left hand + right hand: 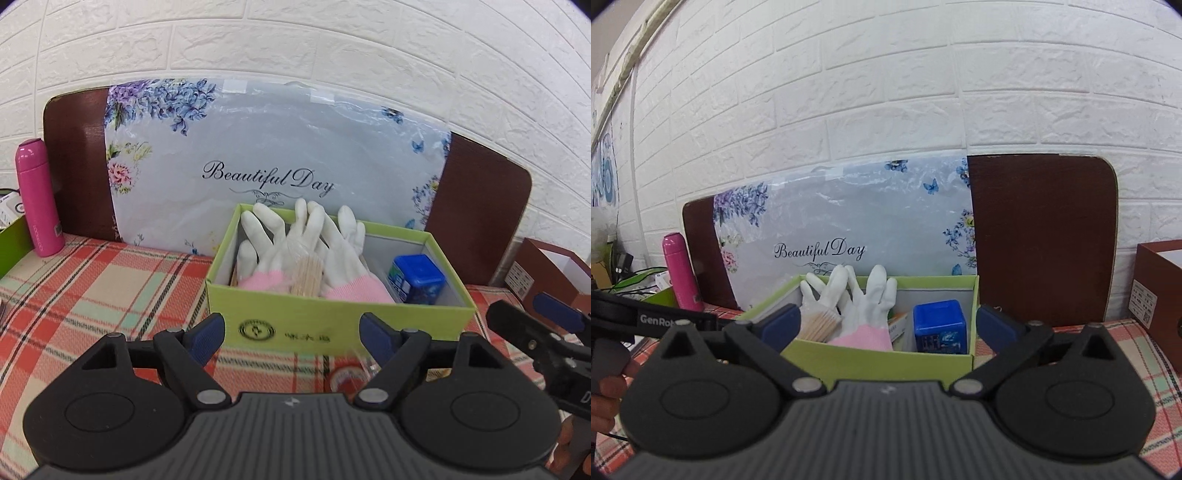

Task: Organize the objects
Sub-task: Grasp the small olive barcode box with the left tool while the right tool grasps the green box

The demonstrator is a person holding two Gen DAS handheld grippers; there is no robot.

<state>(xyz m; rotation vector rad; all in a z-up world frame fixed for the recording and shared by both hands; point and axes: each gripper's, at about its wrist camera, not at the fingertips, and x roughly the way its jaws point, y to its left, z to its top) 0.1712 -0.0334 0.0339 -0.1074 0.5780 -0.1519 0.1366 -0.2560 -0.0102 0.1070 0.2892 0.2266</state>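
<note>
While both grippers hang spread wide with nothing between their pads, the layout runs left to right like this. Far left in the left wrist view: edge of a green container (13, 243), contents not readable. Next, a pink bottle (37, 197) upright on the plaid tablecloth (92, 288), vertical print too small to read. Behind, leaning on the white brick wall (332, 55), a floral board (277, 162) with the script "Beautiful Day". Centre: open green box (332, 317) holding white gloves (295, 236) with pink cuffs, a bundle of wooden sticks (306, 273) between the gloves, and a blue cube-shaped container (417, 278) at the right end. Box front has a round logo and characters, not legible. Far right: brown box (546, 273), white inside, label unreadable. Left gripper (291, 338) sits just short of the green box; right gripper (886, 326) straddles the box's near wall without touching. "GenRob…" shows on the left gripper's side in the right wrist view.
</note>
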